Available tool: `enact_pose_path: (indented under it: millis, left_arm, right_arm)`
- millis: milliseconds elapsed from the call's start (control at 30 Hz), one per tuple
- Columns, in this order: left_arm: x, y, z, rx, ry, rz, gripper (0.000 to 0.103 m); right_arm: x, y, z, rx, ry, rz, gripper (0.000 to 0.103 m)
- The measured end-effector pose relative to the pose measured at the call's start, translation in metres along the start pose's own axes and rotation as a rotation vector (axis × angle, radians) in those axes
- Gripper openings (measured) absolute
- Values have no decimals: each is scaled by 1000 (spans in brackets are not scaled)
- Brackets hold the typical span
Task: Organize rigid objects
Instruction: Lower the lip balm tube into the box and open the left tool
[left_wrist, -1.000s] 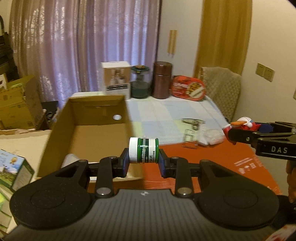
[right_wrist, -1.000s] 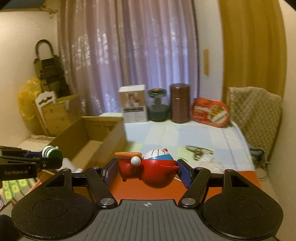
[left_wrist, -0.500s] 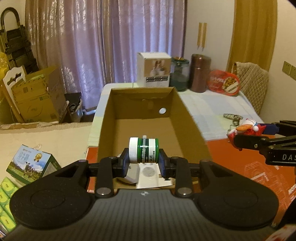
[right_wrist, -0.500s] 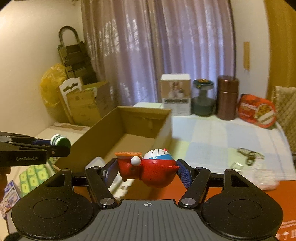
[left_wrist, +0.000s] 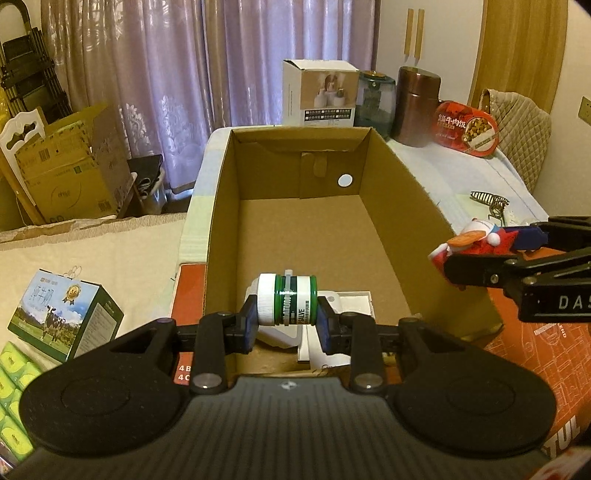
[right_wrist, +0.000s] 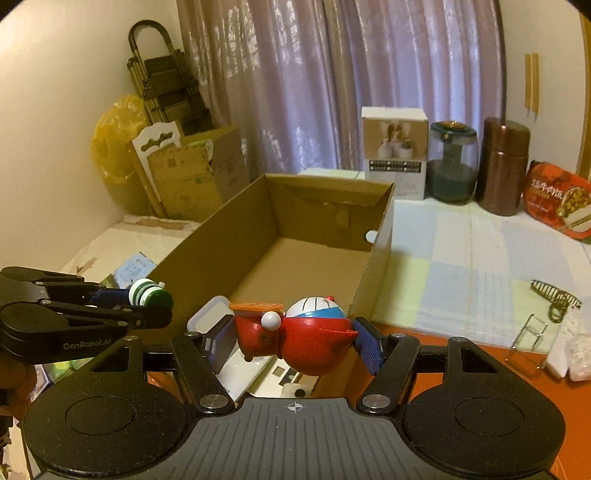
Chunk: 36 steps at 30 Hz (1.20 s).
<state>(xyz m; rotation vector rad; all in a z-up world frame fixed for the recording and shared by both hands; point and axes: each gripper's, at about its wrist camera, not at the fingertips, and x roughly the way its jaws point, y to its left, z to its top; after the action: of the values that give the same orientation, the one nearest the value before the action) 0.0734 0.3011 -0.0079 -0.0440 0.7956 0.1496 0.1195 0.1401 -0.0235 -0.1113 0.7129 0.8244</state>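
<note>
My left gripper (left_wrist: 287, 325) is shut on a small green-and-white jar (left_wrist: 287, 300), held sideways above the near end of an open cardboard box (left_wrist: 402, 206). My right gripper (right_wrist: 294, 341) is shut on a red and white Doraemon toy (right_wrist: 295, 336), held over the box's near right corner. The box (right_wrist: 380, 236) holds white flat items (left_wrist: 354, 306) at its near end. The toy (left_wrist: 476, 240) also shows at the right of the left wrist view. The jar (right_wrist: 147, 293) also shows at the left of the right wrist view.
A white carton (left_wrist: 319, 94), a glass jar (left_wrist: 373, 99), a brown canister (left_wrist: 417, 105) and a red food pack (left_wrist: 465, 129) stand behind the box. A clip (right_wrist: 556, 293) and a wire stand (right_wrist: 528, 345) lie right. A milk carton (left_wrist: 62, 317) sits left.
Both grippers have swung left and closer to the box. The jar now hangs over the box's near end, and the toy has come to its right rim. Both stay shut.
</note>
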Motion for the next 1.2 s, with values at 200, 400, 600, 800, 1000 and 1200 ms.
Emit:
enact_pose_path:
  millis: [200, 400, 600, 800, 1000, 1200]
  left_arm:
    - [7, 0, 1, 1, 9, -3, 27]
    - [11, 1, 1, -2, 16, -2, 27]
    - [12, 3, -1, -4, 23, 4, 27]
    - [14, 7, -2, 0, 27, 23, 27]
    - [13, 7, -2, -2, 26, 31, 28]
    - [7, 7, -1, -12, 5, 43, 31]
  right_arm:
    - [1, 1, 2, -4, -8, -4, 65]
    - [1, 7, 5, -8, -14, 6, 65]
    - [3, 11, 6, -17, -12, 15, 65]
    - [5, 11, 6, -18, -7, 16, 65]
    - [5, 9, 6, -15, -8, 16, 65]
    - [4, 6, 5, -10, -12, 14, 65]
